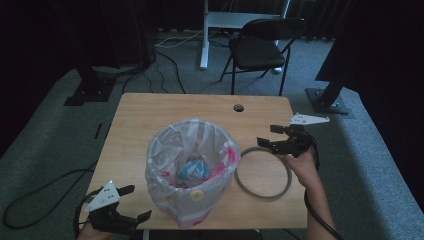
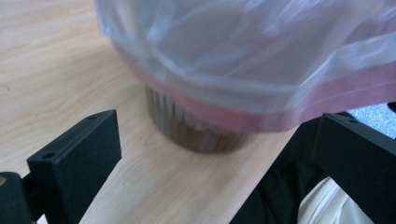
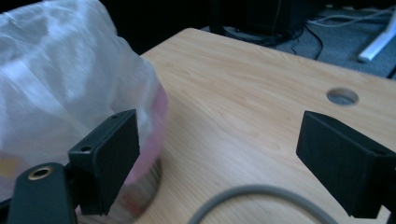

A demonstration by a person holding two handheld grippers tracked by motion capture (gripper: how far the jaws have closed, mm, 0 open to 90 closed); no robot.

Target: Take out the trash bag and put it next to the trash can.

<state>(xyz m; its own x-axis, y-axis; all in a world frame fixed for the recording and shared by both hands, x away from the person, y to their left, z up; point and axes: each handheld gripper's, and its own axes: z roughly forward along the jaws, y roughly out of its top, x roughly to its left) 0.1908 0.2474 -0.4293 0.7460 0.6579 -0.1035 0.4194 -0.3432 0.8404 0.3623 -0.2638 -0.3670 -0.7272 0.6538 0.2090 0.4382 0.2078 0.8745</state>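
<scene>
Room: dim, grey carpet around a light wooden table (image 1: 150,125), a black folding chair (image 1: 260,47) beyond its far edge.
Bin: a small bin (image 1: 192,172) lined with a translucent white bag (image 2: 243,51) with a pink band stands mid-table toward the near edge; its ribbed base (image 2: 196,133) shows under the bag's overhang.
Contents: something blue and pink lies at the bottom, too blurred to name.
Ring: a grey ring (image 1: 263,172) lies flat just right of the bin.
Right gripper (image 1: 274,136): jaws spread, empty, above the ring's far side.
Left gripper (image 1: 134,202): jaws spread, empty, at the table's near left corner, near the bin's base.
Open room: bare wood left of and behind the bin; a cable hole (image 1: 238,107) near the far edge.
</scene>
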